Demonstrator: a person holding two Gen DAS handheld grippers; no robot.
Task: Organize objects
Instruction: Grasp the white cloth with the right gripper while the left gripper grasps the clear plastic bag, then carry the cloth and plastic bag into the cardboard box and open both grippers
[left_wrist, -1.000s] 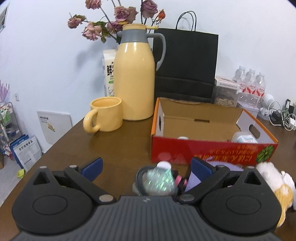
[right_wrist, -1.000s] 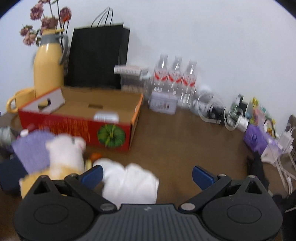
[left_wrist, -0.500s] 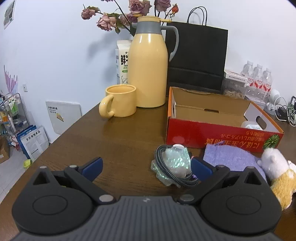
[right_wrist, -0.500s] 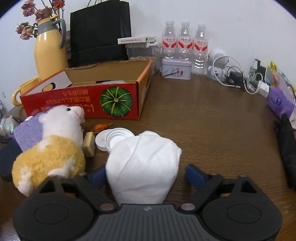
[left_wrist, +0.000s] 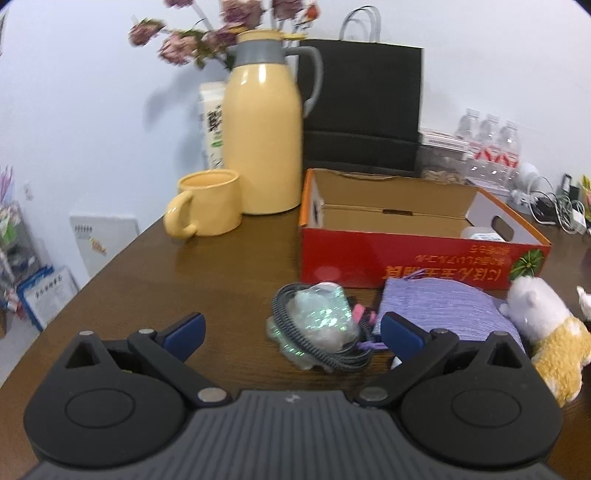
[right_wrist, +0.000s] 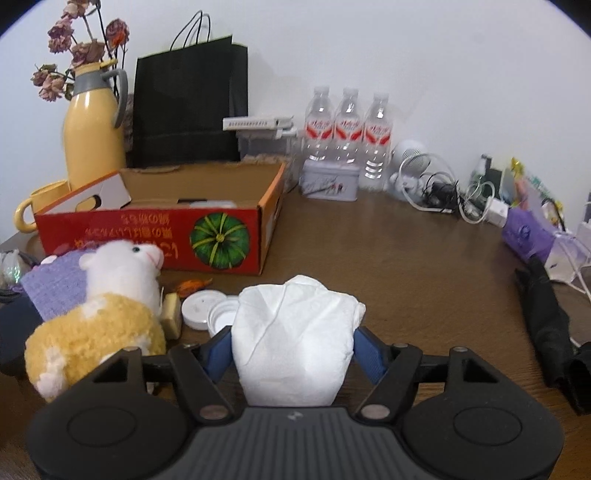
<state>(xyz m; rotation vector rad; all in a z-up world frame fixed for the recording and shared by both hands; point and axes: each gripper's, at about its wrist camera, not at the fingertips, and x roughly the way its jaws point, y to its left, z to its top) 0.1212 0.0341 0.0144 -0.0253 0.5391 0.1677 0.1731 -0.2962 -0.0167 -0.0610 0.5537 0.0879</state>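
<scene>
On brown wooden table (right_wrist: 406, 258) against white wall (right_wrist: 406, 55): red cardboard box (right_wrist: 155, 236), clutter.

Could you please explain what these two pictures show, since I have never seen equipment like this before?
No robot here: a person holds a two-finger gripper in each hand, and a fisheye camera on each looks forward along its fingers. One picture comes from the left gripper, which is open and holds nothing; ahead lies a shiny wrapped bundle with a cable. The other comes from the right gripper, whose blue fingers press a white tissue pack from both sides. On the brown table sit a red cardboard box, a plush sheep, a purple cloth, a yellow mug and a yellow jug.
</scene>
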